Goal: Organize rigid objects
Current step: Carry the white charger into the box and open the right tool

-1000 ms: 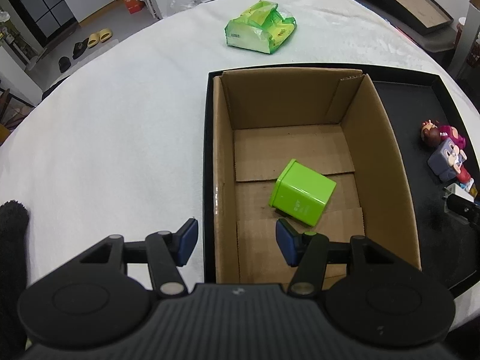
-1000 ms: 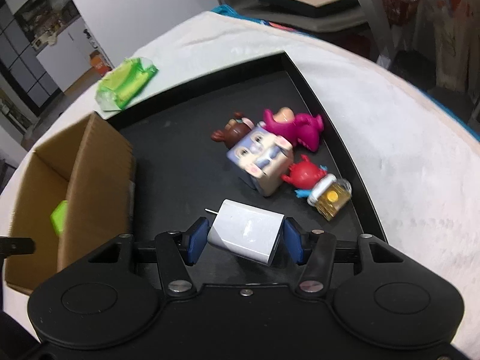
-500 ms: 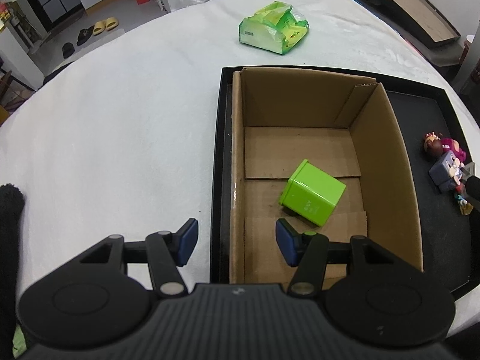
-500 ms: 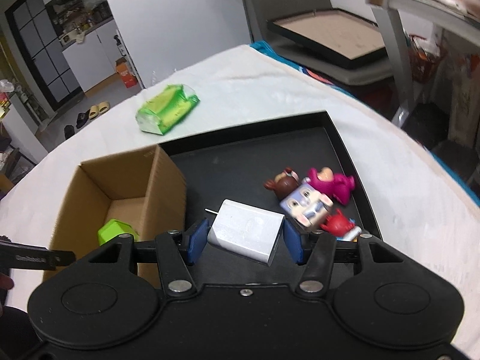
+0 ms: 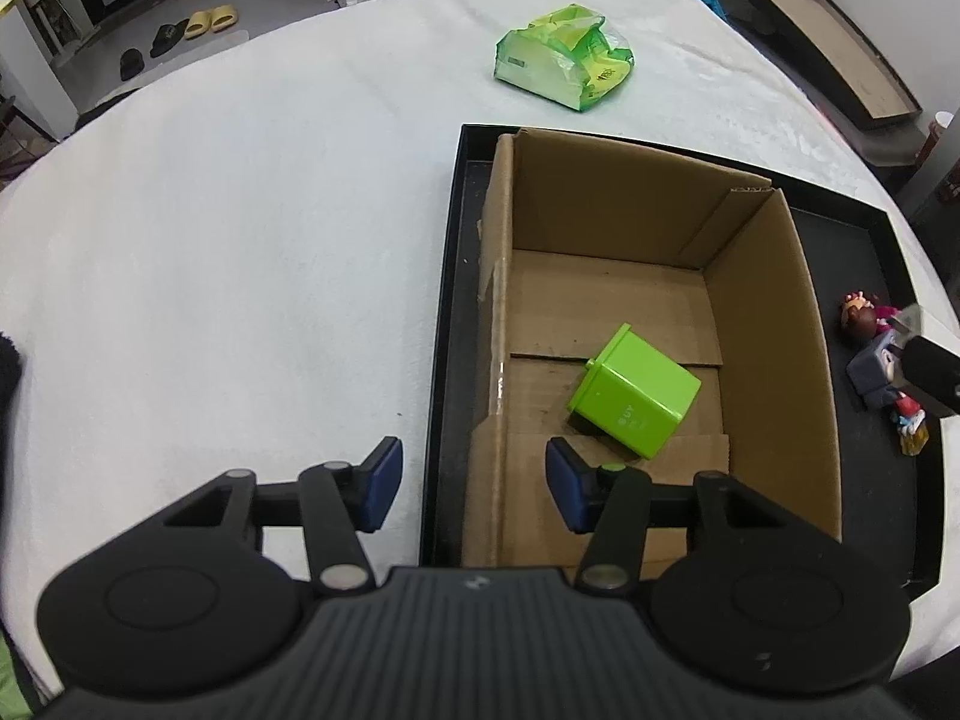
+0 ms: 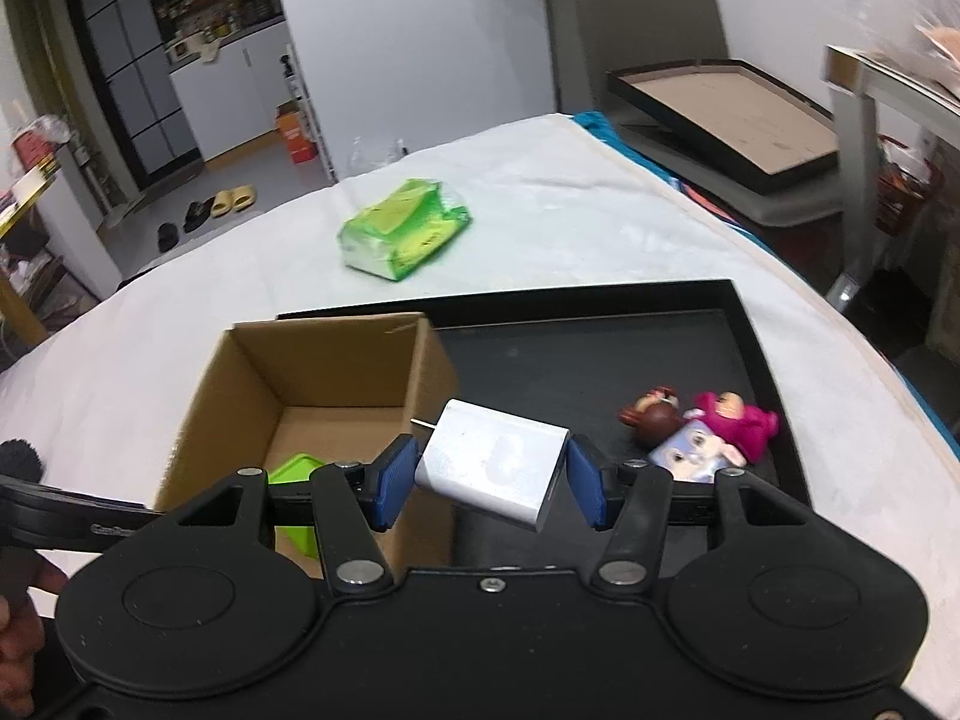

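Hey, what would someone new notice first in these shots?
Probably the white charger clamped in the right hand-held gripper, held up near the cardboard box. Next, the bright green tin lying on its side inside that box, and the small toys clustered on the black tray to its right.

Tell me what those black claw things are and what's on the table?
They are two grabbers a person holds, each carrying a camera looking along its fingers. One picture comes from the left gripper, which has been closing slightly and holds nothing. The other comes from the right gripper, pinching a white plug-in charger block. On the white cloth-covered table sits a black tray holding a brown cardboard box with a green plastic tub inside, some small toy figures, and, off the tray, a crumpled green packet.
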